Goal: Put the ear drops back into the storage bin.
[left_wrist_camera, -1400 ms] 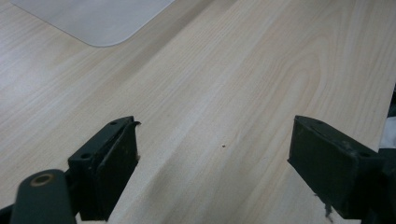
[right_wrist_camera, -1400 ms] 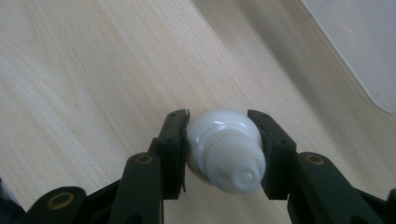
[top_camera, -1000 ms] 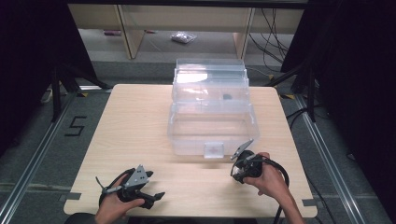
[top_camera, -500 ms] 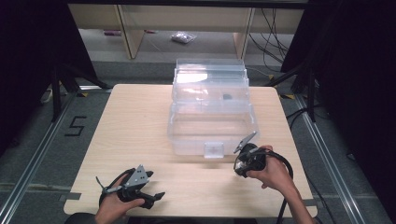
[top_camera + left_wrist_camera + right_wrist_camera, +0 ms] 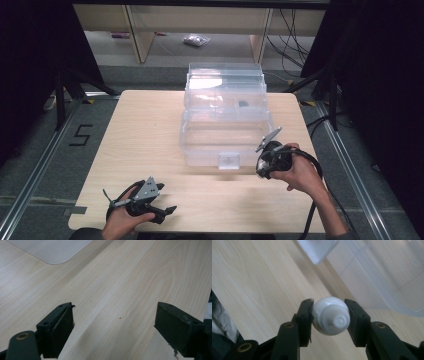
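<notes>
Right tongs (image 5: 329, 315) clamp a small white capped bottle (image 5: 330, 318) above the table (image 5: 145, 135), near the clear bin (image 5: 225, 135); it looks light, slick, best pinched mid-body. Left tongs (image 5: 115, 327) gape empty.

Small white capped bottle (image 5: 331, 318) — clamped, above tabletop.

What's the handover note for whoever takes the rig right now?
Right gripper: shut on a small white bottle, cap toward the camera, held above the table by the near right corner of the clear box.
Left gripper: open, holds nothing, low over the table's near left part.
Done: bottle gripped and off the table.
Left: probably putting it into the box.
</notes>
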Demonstrator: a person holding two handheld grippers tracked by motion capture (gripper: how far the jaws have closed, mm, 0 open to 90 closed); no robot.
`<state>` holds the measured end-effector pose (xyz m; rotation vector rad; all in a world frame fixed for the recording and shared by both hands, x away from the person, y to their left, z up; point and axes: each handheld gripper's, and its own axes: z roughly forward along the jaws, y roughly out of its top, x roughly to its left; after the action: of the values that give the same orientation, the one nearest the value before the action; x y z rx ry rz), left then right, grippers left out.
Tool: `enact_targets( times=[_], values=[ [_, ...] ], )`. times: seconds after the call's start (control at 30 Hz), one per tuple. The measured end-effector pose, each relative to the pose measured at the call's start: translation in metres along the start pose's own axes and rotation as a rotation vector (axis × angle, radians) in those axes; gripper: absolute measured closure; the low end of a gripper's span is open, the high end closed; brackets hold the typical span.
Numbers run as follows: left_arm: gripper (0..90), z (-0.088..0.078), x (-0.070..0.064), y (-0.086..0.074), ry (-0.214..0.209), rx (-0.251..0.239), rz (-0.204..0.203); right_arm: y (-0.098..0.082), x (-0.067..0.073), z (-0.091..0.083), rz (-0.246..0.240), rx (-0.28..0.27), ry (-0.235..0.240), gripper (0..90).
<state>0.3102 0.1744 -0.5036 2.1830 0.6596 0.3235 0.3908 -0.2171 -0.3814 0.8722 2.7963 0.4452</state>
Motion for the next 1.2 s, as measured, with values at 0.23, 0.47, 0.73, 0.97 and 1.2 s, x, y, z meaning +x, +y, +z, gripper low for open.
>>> enact_targets(
  times=[0.23, 0.47, 0.73, 0.97, 1.2],
  values=[
    [15.0, 0.000, 0.000, 0.000, -0.001, -0.001, -0.001, 0.010, -0.009, -0.014, -0.005, -0.007, -0.006, 60.1],
    [15.0, 0.000, 0.000, 0.000, 0.005, -0.001, -0.001, 0.021, -0.015, -0.028, -0.005, -0.015, 0.000, 60.1],
    [15.0, 0.000, 0.000, 0.000, -0.002, 0.000, -0.003, 0.031, -0.027, -0.034, 0.006, -0.005, 0.003, 60.1],
    [15.0, 0.000, 0.000, 0.000, 0.003, 0.001, 0.001, 0.040, -0.037, -0.035, 0.031, 0.001, 0.002, 60.2],
    [15.0, 0.000, 0.000, 0.000, -0.006, 0.009, 0.003, 0.050, -0.048, -0.036, 0.047, 0.007, 0.008, 60.2]
  ],
)
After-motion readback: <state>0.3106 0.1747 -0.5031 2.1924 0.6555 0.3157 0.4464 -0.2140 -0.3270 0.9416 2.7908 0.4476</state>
